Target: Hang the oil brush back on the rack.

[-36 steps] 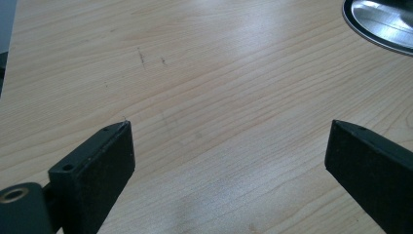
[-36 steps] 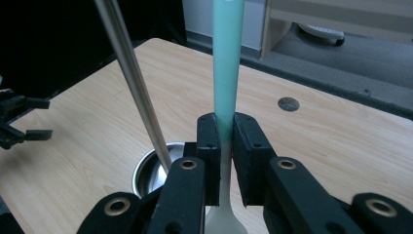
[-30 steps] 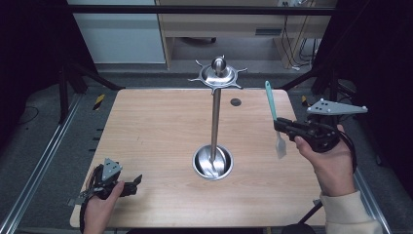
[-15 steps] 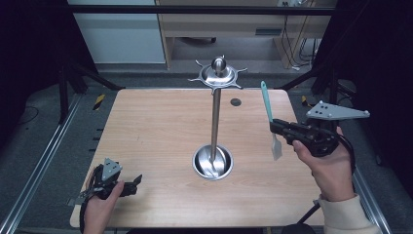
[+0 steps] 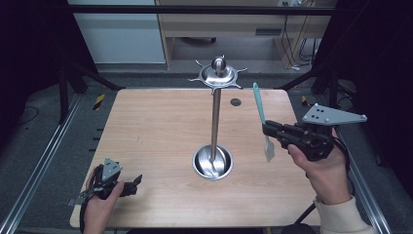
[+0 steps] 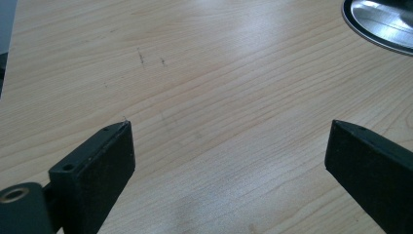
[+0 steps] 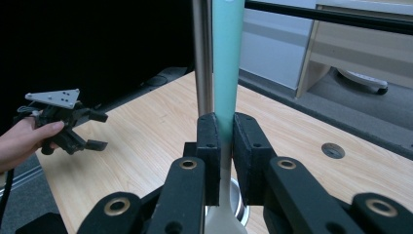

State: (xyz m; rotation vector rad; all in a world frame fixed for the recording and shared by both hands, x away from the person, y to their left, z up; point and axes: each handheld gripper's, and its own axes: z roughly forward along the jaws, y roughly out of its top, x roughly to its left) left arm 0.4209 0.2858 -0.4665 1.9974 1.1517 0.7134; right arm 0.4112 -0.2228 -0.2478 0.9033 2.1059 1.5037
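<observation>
The right gripper (image 5: pixel 271 130) was clamped on the handle of a teal spatula (image 5: pixel 261 119), holding it upright in the air over the right side of the table (image 5: pixel 146 126), blade down and handle tip up. In the right gripper view the jaws pinched the spatula (image 7: pixel 227 73) at mid-handle, with the rack's pole (image 7: pixel 202 53) just behind it. The rack (image 5: pixel 215 119) stood mid-table, its hooked crown (image 5: pixel 217 75) well above the dish base (image 5: pixel 213 162), and no hook carried anything. Judging by this, the pick-up was done and the hanging was left: the handle tip must reach a hook on the crown. The left gripper (image 5: pixel 127 184) rested at the near left corner, jaws wide apart and empty, close to the table's near edge. Open room lay between spatula and pole and across the whole left half; the right gripper worked close to the right edge, so the free path ran leftward and up toward the crown.
</observation>
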